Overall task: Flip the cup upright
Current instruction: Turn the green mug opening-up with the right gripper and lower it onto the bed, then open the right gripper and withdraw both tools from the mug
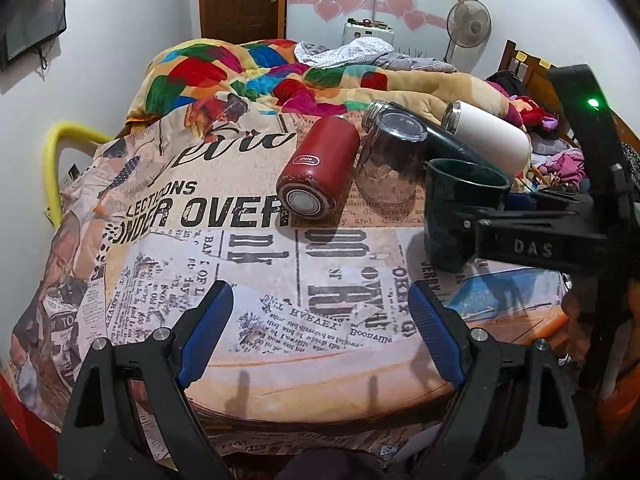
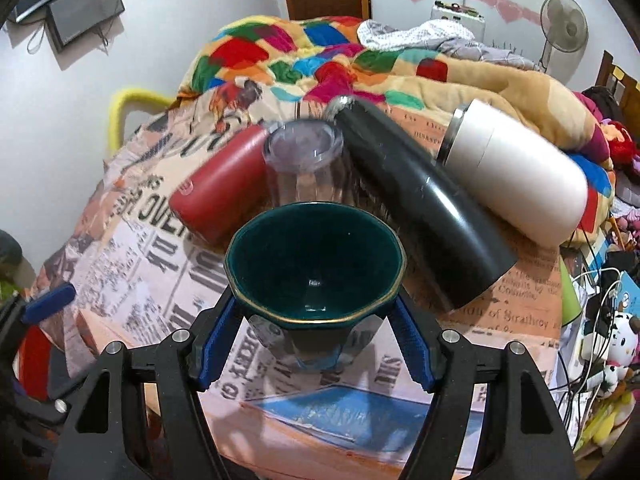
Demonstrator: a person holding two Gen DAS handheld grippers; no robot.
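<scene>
A dark green cup [image 2: 316, 268] with a gold rim stands upright on the newspaper-print cloth, mouth up. My right gripper [image 2: 316, 320] is shut on its sides just below the rim. In the left wrist view the same cup [image 1: 456, 208] stands at the right with the right gripper [image 1: 492, 226] clamped on it. My left gripper [image 1: 320, 304] is open and empty over the cloth, well short of the cup.
Behind the cup lie a red flask [image 1: 316, 168], a black flask [image 2: 424, 208] and a white flask [image 2: 516, 168], with an upside-down clear glass [image 2: 308, 168] between them. A colourful blanket [image 1: 248, 72] covers the bed behind. Toys and cables [image 2: 604, 332] crowd the right edge.
</scene>
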